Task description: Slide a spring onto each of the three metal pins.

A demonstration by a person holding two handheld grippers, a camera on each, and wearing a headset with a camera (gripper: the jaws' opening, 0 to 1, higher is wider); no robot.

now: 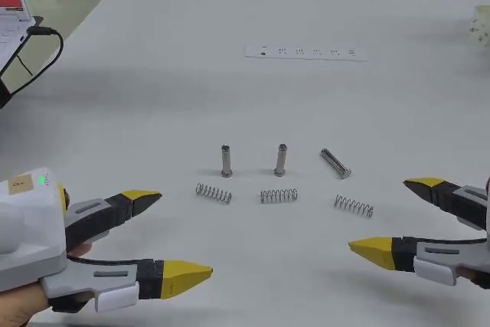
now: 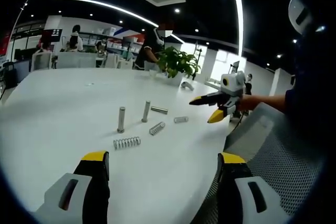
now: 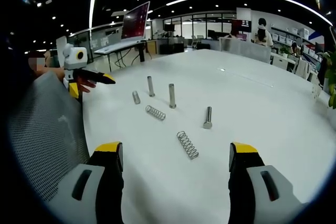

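Observation:
Two metal pins (image 1: 226, 161) (image 1: 281, 159) stand upright mid-table, and a third pin (image 1: 335, 163) lies on its side to their right. In front of each lies a loose spring (image 1: 213, 193) (image 1: 279, 196) (image 1: 354, 205). My left gripper (image 1: 174, 235) hovers open at the near left, short of the left spring (image 2: 127, 142). At the near right my right gripper (image 1: 387, 216) is open too, just right of the nearest spring (image 3: 187, 145) and the lying pin (image 3: 208, 117). Neither holds anything.
A white power strip (image 1: 306, 52) lies farther back on the white table (image 1: 153, 97). A laptop (image 1: 11, 5) with a black cable (image 1: 47, 33) sits at the far left edge. A potted plant (image 2: 178, 61) stands at the far end, and people stand beyond.

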